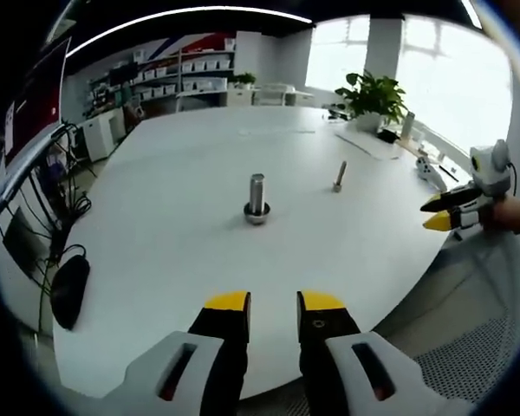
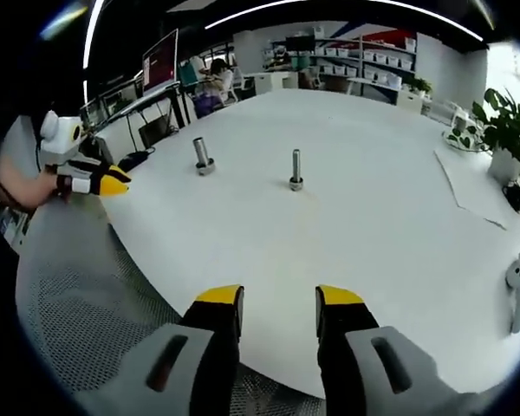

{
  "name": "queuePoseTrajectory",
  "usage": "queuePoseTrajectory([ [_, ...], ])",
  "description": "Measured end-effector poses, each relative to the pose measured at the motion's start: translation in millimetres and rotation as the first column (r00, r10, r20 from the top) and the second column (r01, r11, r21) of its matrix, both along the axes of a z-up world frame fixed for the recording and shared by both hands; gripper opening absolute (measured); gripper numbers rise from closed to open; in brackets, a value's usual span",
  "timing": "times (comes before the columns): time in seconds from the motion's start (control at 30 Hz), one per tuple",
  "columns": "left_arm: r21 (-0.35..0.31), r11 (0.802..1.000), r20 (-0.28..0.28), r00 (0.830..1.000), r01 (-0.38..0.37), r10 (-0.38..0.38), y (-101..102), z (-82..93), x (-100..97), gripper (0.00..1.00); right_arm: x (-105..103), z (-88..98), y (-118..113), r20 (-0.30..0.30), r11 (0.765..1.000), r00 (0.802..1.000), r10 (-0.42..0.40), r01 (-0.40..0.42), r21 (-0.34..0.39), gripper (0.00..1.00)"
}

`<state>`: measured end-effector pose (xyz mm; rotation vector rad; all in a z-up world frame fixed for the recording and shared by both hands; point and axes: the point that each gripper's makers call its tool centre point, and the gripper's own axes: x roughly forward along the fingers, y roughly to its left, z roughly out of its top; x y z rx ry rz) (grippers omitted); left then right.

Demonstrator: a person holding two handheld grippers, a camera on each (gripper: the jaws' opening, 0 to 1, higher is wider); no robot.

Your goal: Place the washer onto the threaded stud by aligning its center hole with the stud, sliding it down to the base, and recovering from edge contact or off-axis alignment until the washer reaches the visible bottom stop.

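White round table (image 1: 156, 217) holds a thick threaded stud (image 1: 256, 198) upright, well ahead of the left gripper (image 1: 274, 305), jaws parted, empty. A thinner bolt (image 2: 295, 170) stands beyond the right gripper (image 2: 279, 303), likewise parted; no washer can be made out.

open office (storage shelves (image 1: 186, 74), monitors (image 2: 159, 62), big white table (image 2: 373, 225))

two metal studs are standing on one white round table (image 1: 191, 251): a thick stud (image 1: 256, 199) with a ring at its base and a thin stud (image 1: 339, 176). two grippers are showing, left gripper (image 1: 274, 305) and right gripper (image 2: 279, 301). one potted plant (image 1: 373, 100) is sitting at the far edge.
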<state>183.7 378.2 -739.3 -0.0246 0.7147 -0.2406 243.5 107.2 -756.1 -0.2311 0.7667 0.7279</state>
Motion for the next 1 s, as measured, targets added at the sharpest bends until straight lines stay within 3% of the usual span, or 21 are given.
queuePoseTrajectory([
  [1.0, 0.011, 1.000, -0.040, 0.999, 0.006, -0.006, 0.6, -7.5, -3.7, 0.19, -3.5, -4.5, 0.3, -0.016, 1.000, 1.000, 0.018, -0.019, -0.016, 0.38],
])
